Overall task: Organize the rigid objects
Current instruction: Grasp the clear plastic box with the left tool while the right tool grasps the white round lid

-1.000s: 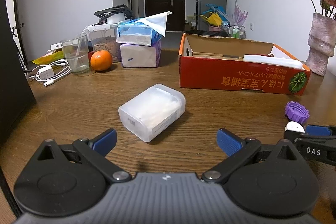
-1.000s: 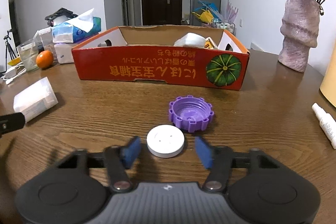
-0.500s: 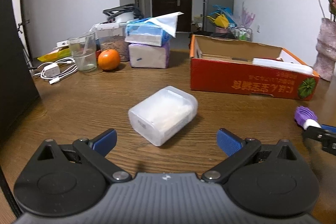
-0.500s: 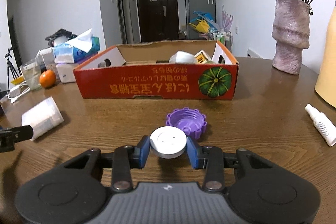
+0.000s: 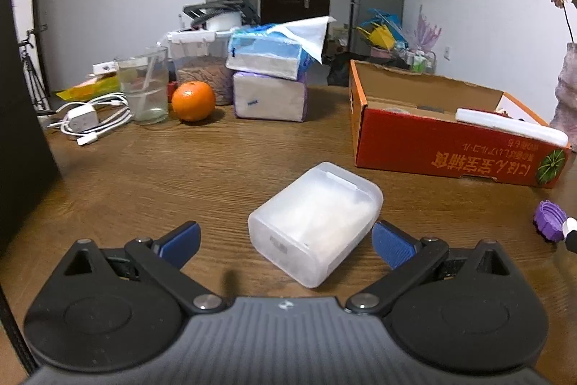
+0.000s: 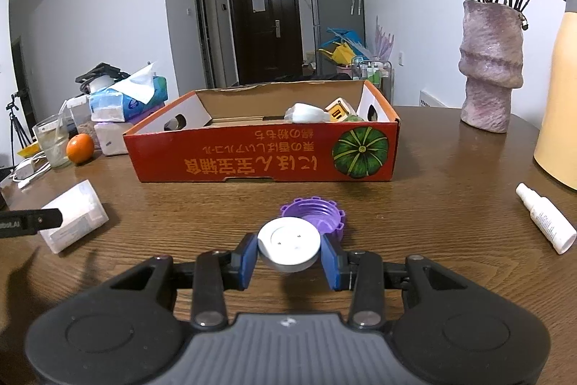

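On the brown wooden counter (image 6: 432,204), the right gripper (image 6: 288,257) has its blue-padded jaws clenched on a round white plastic disc (image 6: 289,240), one pad against each side of its rim, with the disc raised a little above the wood. Just behind the disc sits a purple ribbed plastic cap (image 6: 317,213), open side up. Farther back stands an orange cardboard box printed with a green pumpkin (image 6: 263,161), holding a few white and yellow items. A small white spray bottle (image 6: 544,217) lies well to the right of the cap. The left gripper (image 5: 285,246) has its jaws spread wide, with a translucent frosted rectangular plastic case (image 5: 317,226) lying flat on the counter between the blue pads; the right pad sits just beside the case's near corner, while the left pad is clearly apart from it. Behind, an orange fruit (image 5: 193,100) rests beside a clear glass cup (image 5: 144,85) and stacked tissue packs (image 5: 268,78).
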`<state>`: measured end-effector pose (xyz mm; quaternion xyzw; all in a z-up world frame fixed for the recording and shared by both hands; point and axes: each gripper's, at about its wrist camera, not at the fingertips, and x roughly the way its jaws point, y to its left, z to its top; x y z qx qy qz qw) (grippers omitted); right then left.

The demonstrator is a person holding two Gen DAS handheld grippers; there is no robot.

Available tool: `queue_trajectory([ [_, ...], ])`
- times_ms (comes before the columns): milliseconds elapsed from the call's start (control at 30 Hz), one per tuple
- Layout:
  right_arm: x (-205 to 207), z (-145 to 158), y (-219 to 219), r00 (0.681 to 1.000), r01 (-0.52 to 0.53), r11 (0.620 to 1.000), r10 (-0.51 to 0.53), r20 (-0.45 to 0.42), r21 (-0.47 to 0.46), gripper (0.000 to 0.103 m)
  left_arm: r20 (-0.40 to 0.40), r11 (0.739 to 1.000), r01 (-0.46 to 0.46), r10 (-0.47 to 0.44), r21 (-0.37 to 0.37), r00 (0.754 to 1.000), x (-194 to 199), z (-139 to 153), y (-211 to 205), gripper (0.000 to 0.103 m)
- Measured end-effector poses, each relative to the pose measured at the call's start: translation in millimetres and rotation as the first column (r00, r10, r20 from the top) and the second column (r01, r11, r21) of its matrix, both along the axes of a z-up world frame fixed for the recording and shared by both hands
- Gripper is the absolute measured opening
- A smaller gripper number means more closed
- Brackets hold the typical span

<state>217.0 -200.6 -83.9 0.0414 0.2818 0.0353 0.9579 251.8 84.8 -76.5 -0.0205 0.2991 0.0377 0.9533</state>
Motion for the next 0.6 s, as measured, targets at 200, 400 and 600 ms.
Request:
queue_trajectory([
  [200, 2, -2, 0, 1.000, 0.008, 1.000, -0.008, -0.005, -0.007, 0.038, -0.032, 0.998, 0.059, -0.059, 0.002, 0.998, 20, -8, 0, 0.103],
  [400, 4, -5, -1, 1.000, 0.015, 1.000, -0.015, -0.013, -0.016, 0.038, -0.049, 0.995, 0.098, -0.097, 0.017, 0.994, 40, -13, -2, 0.103],
  [600, 6, -7, -1, 1.000, 0.016, 1.000, -0.017, -0.022, -0.022, 0.038, -0.052, 0.992, 0.123, -0.122, 0.019, 0.991, 52, -16, -4, 0.103],
])
